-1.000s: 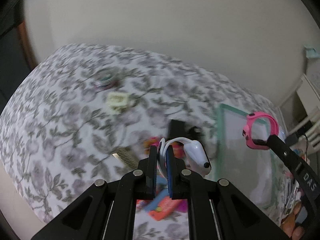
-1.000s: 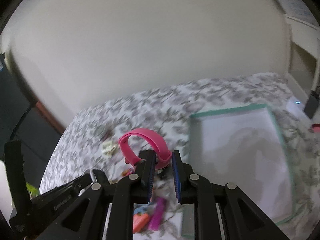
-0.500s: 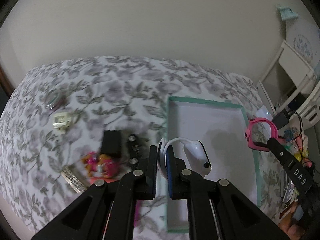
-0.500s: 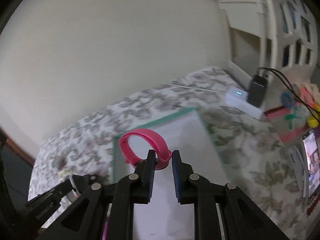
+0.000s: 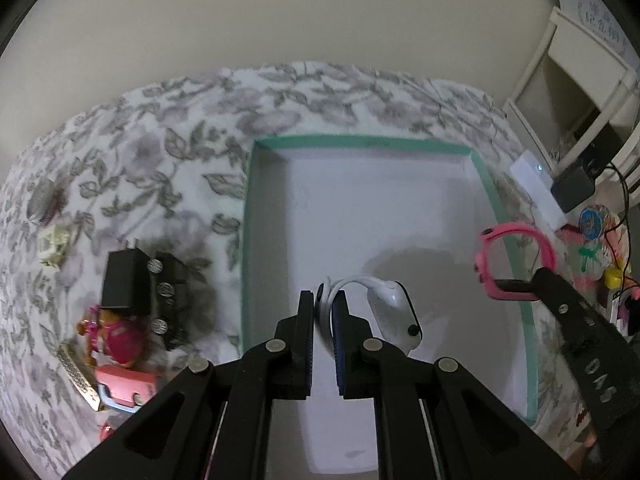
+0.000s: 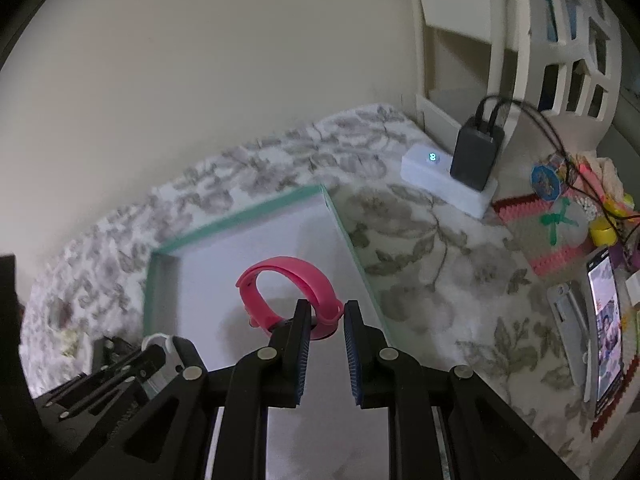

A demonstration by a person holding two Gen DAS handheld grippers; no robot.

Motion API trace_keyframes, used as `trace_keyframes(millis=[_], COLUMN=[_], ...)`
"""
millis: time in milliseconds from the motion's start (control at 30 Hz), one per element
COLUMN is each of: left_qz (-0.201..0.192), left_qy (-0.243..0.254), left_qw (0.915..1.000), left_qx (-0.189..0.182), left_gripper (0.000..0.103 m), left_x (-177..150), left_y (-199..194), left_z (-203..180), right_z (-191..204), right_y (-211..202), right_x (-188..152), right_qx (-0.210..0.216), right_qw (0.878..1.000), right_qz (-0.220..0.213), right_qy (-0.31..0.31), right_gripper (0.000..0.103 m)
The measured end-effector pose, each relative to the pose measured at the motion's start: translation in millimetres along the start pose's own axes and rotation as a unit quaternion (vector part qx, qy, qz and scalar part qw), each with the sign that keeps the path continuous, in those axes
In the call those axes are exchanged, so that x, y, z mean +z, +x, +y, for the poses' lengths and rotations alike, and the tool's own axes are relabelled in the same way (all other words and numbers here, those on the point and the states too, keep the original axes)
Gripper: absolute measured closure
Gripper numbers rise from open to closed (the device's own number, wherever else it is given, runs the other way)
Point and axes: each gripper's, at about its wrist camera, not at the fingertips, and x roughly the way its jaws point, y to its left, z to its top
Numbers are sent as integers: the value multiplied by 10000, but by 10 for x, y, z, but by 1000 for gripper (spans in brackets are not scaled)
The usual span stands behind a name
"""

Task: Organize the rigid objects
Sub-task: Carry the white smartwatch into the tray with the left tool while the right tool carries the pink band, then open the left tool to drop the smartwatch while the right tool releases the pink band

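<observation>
My left gripper (image 5: 323, 312) is clamped on the white strap of a white smartwatch with a black screen (image 5: 394, 312), and the watch body hangs just to the right of the fingertips. It sits over the shallow rectangular tray with a teal rim and pale inside (image 5: 360, 142), above the tray's near half; the tray's floor shows a shadow under the watch, and I cannot tell whether the watch touches it.

My right gripper (image 6: 324, 316) is pinched on the lower part of a bright pink rubber wristband (image 6: 292, 280), whose loop stands up at about 11 o'clock from the fingertips. In the left wrist view that same band appears at 3 o'clock, right over the tray's right-hand rim. In the right wrist view the band is above the tray's pale floor, near its right edge.

The tray lies on a bedspread printed with grey leaves and flowers (image 5: 160, 152). At 9 o'clock from the left gripper, off the tray, lie a black block-shaped charger (image 5: 122, 280), a small pink and orange toy figure (image 5: 114, 332), a pink flat case (image 5: 124, 388) and a cream-coloured small object (image 5: 54, 242). At 1 o'clock in the right wrist view, a dark plug adapter with cables (image 6: 476, 152) stands on a white box (image 6: 448, 180).
</observation>
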Motion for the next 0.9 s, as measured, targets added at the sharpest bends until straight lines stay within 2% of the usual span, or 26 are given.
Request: trace_keyframes(millis=[300,700,800,867,900], left_qz=[260,331,271,214,183], left_qy=[60,-61,-71,-76,-81], left_qw=[9996,9994,9996,9997,9998], left_qx=[44,1,-41,-23,-13], left_gripper=[94,93,88,76,73], left_x=[-75,-70,-36,-8,0], left_y=[250,230,154,105,77], left_z=[-13,61,59,60,66], right_z=[56,93,124,151,164], right_y=[295,395,368,333,313], right_x=[-181,-238,-225,-215,-208], right_qx=[-234,-374,-402,-417,-421], right_qw=[9985,9964,9957,9953,9952], right_qz=[407,647,693,698,704], right_qy=[-272,-395,-467,-521,-541], right_gripper=[85,85,84,83,81])
